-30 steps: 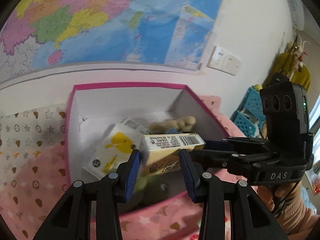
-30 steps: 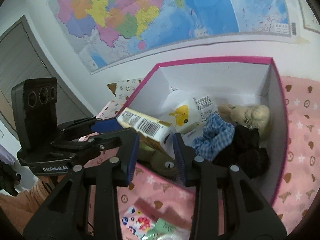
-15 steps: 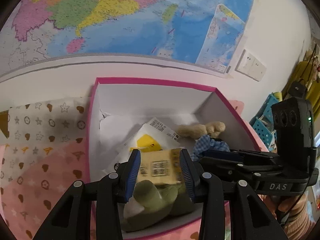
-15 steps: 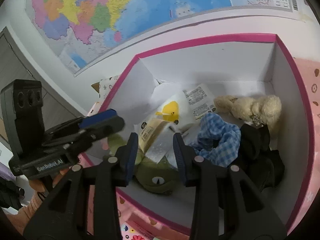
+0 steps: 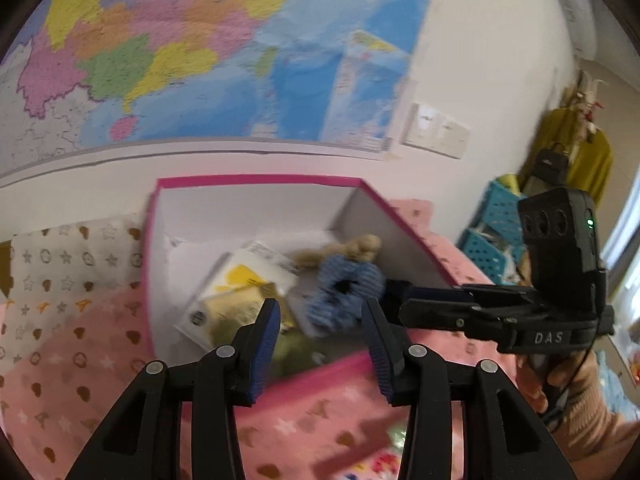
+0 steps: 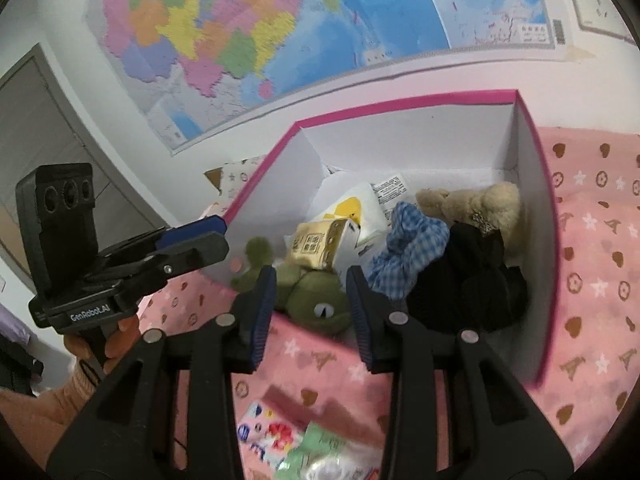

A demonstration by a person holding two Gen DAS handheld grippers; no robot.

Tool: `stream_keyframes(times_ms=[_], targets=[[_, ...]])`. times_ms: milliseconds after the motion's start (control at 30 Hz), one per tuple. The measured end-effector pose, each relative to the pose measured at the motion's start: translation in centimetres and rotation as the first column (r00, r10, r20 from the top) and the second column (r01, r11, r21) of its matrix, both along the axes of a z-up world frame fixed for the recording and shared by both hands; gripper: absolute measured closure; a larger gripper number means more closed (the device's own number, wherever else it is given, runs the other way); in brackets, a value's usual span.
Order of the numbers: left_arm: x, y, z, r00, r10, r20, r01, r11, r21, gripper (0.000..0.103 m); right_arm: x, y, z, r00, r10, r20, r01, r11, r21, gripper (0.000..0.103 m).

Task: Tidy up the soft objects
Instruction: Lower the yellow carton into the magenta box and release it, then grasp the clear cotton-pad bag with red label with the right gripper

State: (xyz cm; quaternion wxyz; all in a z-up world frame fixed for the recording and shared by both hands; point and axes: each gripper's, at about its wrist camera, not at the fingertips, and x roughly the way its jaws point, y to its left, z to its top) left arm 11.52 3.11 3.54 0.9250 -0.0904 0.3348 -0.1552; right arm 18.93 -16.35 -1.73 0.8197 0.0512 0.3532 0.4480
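Both tools stood before the pink-rimmed box point(image 6: 532, 152). The left tool point(image 5: 320, 338) was opening, nothing between its jaws; the right tool point(image 6: 312, 312) was part open, empty. The yellow tissue pack point(image 6: 320, 246) lay inside the box atop the green frog plush point(image 6: 316, 300).

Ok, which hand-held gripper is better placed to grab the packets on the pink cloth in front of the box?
Probably the right hand-held gripper: it is empty, and the packets lie right below it on the pink cloth.
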Motion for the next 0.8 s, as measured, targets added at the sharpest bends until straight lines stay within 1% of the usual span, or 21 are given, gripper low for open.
stream_keyframes(times_ms=[100,167,233,267,367,533,600,733,800], targets=[[-1.6,-1.3,-0.3,0.999,-0.051,-0.003,0.051,0.999,-0.004,0.058,-1.9,-1.6,0.1,1.0,0.017,0.02,-0.018,1.0,0.014,0.064],[-2.3,-2.4,-1.0,0.995,-0.094,-0.021,0.093,0.996,-0.009,0.057,-3.0,-2.8,0.0,0.999,0.025,0.026,-0.026,0.999,0.025,0.063],[-3.0,-3.7,-2.0,0.989,-0.139,-0.049,0.138,0.99,-0.011,0.056,-4.0,-4.2,-0.5,1.0,0.021,0.023,-0.022,0.999,0.028,0.058],[-3.2,-4.3,-2.7,0.985,-0.158,-0.069,0.158,0.987,-0.01,0.056,-4.4,-4.9,-0.9,1.0,0.013,0.016,-0.014,1.0,0.028,0.057],[-3.5,-6.2,-5.0,0.965,-0.22,-0.141,0.221,0.975,-0.008,0.055,-5.2,-6.4,-2.8,0.999,-0.009,-0.032,0.009,1.0,0.002,0.057],[-3.2,-7.8,-7.7,0.936,-0.257,-0.242,0.265,0.964,0.0,0.055,-5.8,-8.0,-6.4,0.99,-0.044,-0.132,0.04,0.999,-0.035,0.057],[-3.0,-8.1,-8.2,0.926,-0.266,-0.269,0.275,0.961,-0.004,0.055,-6.2,-8.4,-7.5,0.986,-0.054,-0.156,0.047,0.998,-0.047,0.057],[-2.2,-8.8,-8.8,0.906,-0.291,-0.309,0.301,0.954,-0.016,0.05,-6.8,-8.8,-9.2,0.979,-0.074,-0.188,0.063,0.996,-0.062,0.057],[-2.1,-9.3,-9.0,0.898,-0.301,-0.321,0.315,0.949,-0.01,0.048,-7.0,-9.0,-9.8,0.976,-0.077,-0.202,0.066,0.996,-0.061,0.057]])
